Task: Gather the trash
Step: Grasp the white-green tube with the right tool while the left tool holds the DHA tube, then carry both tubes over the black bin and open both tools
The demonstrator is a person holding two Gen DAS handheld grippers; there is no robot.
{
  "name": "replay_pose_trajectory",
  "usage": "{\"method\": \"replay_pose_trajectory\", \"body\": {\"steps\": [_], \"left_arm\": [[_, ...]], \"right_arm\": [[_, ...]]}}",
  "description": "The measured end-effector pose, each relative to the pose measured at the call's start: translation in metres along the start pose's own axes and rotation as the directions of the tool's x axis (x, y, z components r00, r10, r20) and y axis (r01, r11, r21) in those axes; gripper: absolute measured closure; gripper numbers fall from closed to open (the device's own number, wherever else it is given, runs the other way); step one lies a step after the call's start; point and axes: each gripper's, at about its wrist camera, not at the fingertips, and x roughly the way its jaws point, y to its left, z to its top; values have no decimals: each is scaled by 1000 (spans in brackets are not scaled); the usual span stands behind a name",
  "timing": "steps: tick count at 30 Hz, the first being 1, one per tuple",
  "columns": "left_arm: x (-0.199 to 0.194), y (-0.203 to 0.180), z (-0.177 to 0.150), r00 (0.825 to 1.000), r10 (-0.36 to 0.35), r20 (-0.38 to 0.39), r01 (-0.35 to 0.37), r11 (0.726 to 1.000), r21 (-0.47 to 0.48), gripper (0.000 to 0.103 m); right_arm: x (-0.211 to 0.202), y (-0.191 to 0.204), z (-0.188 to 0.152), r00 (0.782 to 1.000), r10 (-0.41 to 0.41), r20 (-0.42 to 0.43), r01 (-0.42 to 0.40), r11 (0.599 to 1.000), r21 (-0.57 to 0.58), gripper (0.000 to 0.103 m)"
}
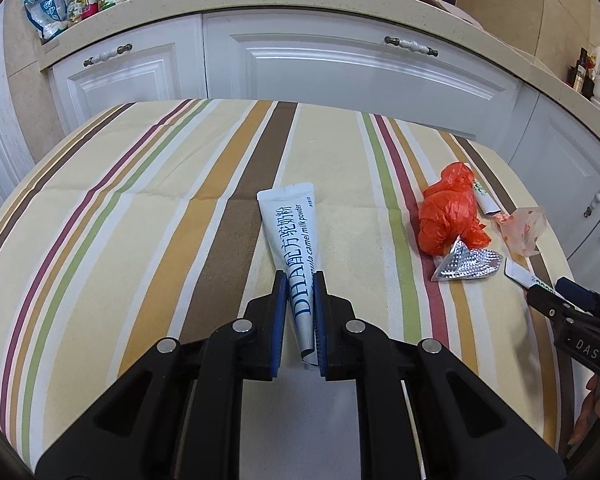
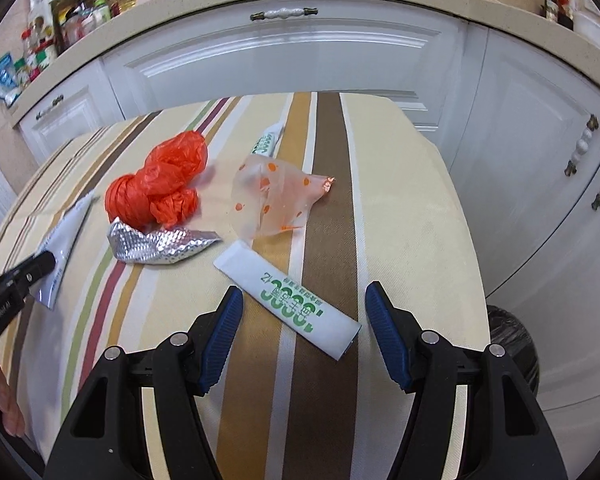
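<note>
Striped tablecloth (image 1: 140,208) over the table, white cabinets (image 1: 340,68) and a cluttered beige counter (image 1: 148,4) behind. My left gripper (image 1: 300,276) is clenched on the milk powder sachet (image 1: 290,224). Further right: orange bag (image 2: 160,184), foil wrapper (image 2: 156,246), spotted wrapper (image 2: 276,200). My right gripper (image 2: 302,300) is released, straddling the green-print sachet (image 2: 288,300) without touching. Black bin (image 2: 512,340) at far right.

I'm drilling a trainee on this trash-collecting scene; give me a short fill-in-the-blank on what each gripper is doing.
1. The left gripper is shut on the ___ powder sachet.
2. The right gripper has its jaws ___ around the green-printed white sachet.
3. The crumpled plastic bag is ___ in colour.

Missing: camel milk; open; orange
</note>
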Motion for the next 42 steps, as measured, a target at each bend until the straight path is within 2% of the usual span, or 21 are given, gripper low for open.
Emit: {"method": "replay_pose_trajectory", "body": {"steps": [3,5,7,13,19,29,42], "left_arm": [[-1,0,0,1000,-2,0,2,1000,-1,90],[-1,0,0,1000,-3,1,3,1000,-4,90],[-1,0,0,1000,-4,1,4,1000,-5,90],[-2,0,-1,1000,-3,1,3,1000,-6,90],[-6,-1,-4,1000,-5,5,5,1000,-4,90],[-31,-12,-28,999,-29,19,29,999,27,91],[-77,-46,-65,994,-79,80,70,991,117,91]], "right_arm": [[-3,4,-4,1000,-11,-3,10,999,-35,48],[-5,6,-7,1000,-3,0,3,999,-47,55],[-7,8,-8,1000,10,0,-10,998,-54,66],[-12,11,-14,999,43,9,-42,997,-65,82],[-24,12,-19,997,60,45,-57,996,-62,86],[-50,7,-39,992,61,106,-57,997,-45,87],[-91,-18,-75,979,-17,203,7,999,46,87]]}}
